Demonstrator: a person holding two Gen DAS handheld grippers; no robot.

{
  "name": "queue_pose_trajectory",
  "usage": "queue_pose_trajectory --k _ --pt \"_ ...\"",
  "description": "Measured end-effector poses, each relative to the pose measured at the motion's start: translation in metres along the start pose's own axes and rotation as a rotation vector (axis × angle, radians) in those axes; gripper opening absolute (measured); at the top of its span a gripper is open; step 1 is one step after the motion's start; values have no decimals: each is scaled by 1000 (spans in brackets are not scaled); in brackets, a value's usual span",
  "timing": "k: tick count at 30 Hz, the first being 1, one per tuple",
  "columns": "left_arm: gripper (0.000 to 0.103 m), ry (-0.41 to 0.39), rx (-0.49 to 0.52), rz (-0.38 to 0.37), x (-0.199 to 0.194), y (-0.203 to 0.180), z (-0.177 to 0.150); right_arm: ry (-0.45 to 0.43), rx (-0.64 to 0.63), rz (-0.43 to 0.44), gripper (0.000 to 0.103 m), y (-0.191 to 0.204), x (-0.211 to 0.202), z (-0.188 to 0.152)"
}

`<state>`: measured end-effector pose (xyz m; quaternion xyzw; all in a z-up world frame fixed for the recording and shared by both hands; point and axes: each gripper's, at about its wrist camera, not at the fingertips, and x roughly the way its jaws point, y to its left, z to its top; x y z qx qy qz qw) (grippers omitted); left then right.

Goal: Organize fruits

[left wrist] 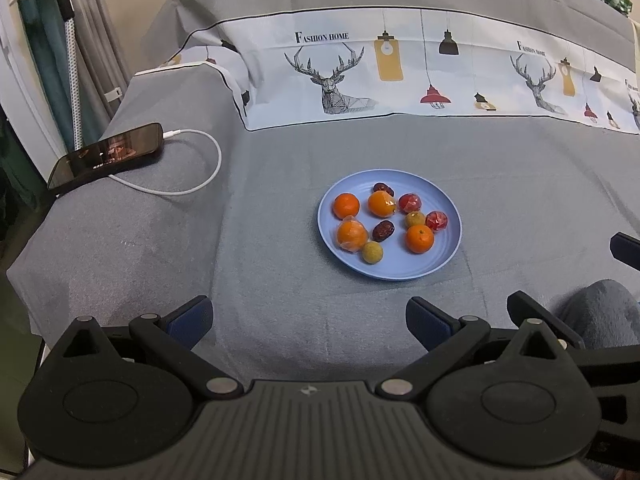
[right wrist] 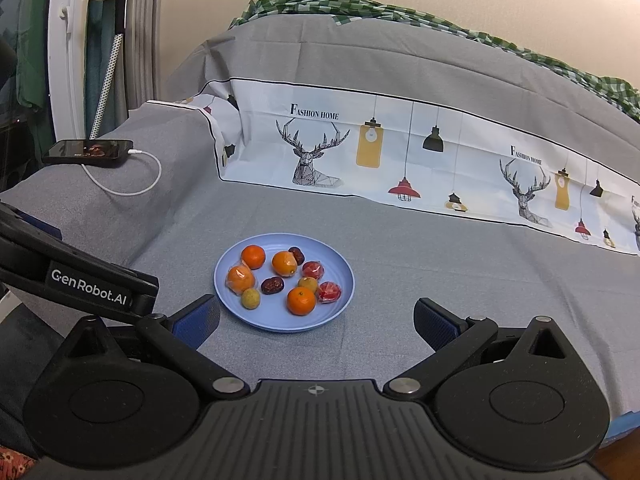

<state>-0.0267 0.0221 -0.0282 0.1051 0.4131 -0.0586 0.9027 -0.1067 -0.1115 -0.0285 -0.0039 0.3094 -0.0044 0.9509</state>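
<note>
On grey cloth (left wrist: 280, 160), blue plate (left wrist: 448, 248) holds mixed small fruits (left wrist: 346, 205).

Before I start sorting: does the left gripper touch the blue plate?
Apart. The left wrist view shows grey cloth between the open left gripper and the blue plate.

Round pale-blue plate (right wrist: 344, 280): smooth matt plastic, faint ridged rings. Grey bedspread (left wrist: 500, 184): woven cloth, matt, slightly coarse. Two wrapped oranges (left wrist: 352, 235): crinkled glossy film. Dark red dates (left wrist: 383, 231): wrinkled, shiny. Black phone (left wrist: 106, 155), left edge: glossy glass. Gripper pads (right wrist: 198, 318): blue, textured.
</note>
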Motion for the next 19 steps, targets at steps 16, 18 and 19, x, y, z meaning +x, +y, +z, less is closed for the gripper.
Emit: queue_pose_trajectory --k 16,18,19 --pt "103 31 -7 6 7 0 1 17 -14 1 102 2 6 -3" --pt "103 21 -13 11 5 0 1 15 -14 0 102 2 6 -2" --pt "103 18 -15 10 4 1 2 13 -14 0 102 2 6 -2"
